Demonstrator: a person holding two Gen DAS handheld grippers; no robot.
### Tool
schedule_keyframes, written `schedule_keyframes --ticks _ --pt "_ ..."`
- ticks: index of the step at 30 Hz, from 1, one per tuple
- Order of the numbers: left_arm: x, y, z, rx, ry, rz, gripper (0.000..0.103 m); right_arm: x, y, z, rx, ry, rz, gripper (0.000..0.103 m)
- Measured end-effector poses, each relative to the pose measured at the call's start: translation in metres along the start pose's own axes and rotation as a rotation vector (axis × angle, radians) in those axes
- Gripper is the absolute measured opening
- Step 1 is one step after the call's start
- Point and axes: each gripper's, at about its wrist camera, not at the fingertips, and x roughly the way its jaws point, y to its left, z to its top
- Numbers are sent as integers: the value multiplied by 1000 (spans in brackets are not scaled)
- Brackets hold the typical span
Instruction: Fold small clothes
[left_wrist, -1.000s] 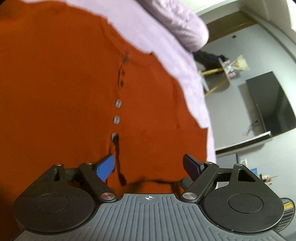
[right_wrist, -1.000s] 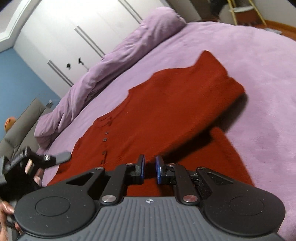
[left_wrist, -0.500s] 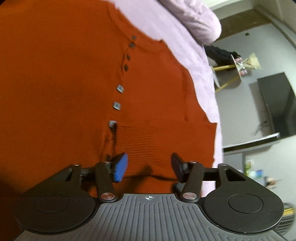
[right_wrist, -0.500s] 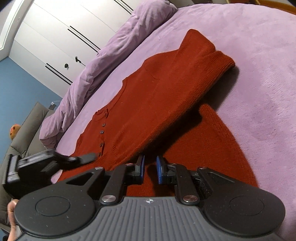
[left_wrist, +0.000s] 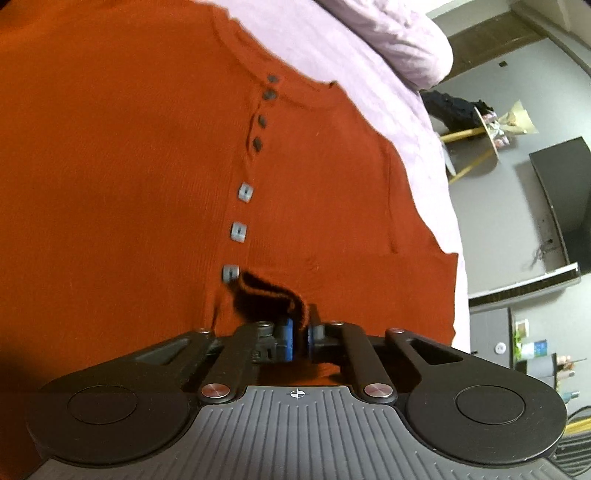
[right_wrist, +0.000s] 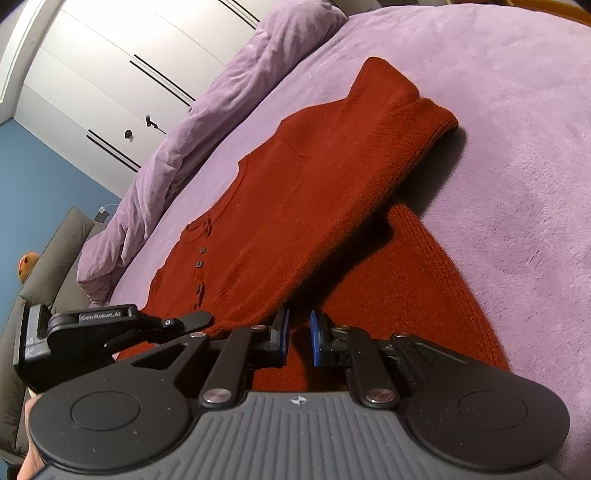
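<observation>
Left gripper: pinching a raised tuck of the sweater hem, just below the bottom button.
Right gripper: jaws nearly closed, hem apparently running between them; grip uncertain.
Sweater: lying on the purple bed, one side already folded over the body.
Key relation: sweater is stretching lengthwise away from both grippers, button row pointing toward the collar; both are sitting at the hem, left nearer the buttons.
</observation>
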Motion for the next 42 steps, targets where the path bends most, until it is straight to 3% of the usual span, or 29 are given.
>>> schedule_keyframes --ticks 4,5,8,10,12,17,19,24,28,29,33,35,37,40,42 --pt "-45 -24 19 214 -153 43 7 -1 3 4 -41 -17 -36 10" --pt "-60 -28 25 270 -209 85 7 -2 2 6 -51 -29 -56 9" --pt "-93 -29 43 422 -387 308 7 -5 0 13 -74 -67 -141 4" --pt "-101 -18 54 452 -443 438 7 -5 3 16 -111 -79 -185 4" --pt "-103 -2 61 440 -440 492 7 -4 11 19 -158 -77 -203 8" --pt "-87 29 66 362 -368 471 8 3 35 35 -237 -112 -180 14" --pt "-84 41 68 347 -357 467 8 18 46 49 -260 -111 -195 21" --pt "-88 59 73 332 -359 437 8 69 69 89 -333 -105 -279 40" --pt "-84 54 81 397 -369 426 8 120 82 106 -420 -65 -398 40" --pt "-84 51 82 416 -386 427 8 129 82 108 -432 -53 -413 39" --pt "-91 36 85 489 -484 381 7 143 85 108 -500 -74 -417 9" --pt "-94 30 86 521 -539 348 7 136 88 106 -533 -145 -432 7" --pt "-89 28 88 556 -564 362 8 126 85 106 -509 -233 -471 7" --pt "-62 41 100 526 -482 490 12 126 70 104 -450 -258 -550 6" --pt "-56 53 101 465 -431 504 13 133 64 104 -466 -222 -618 6"
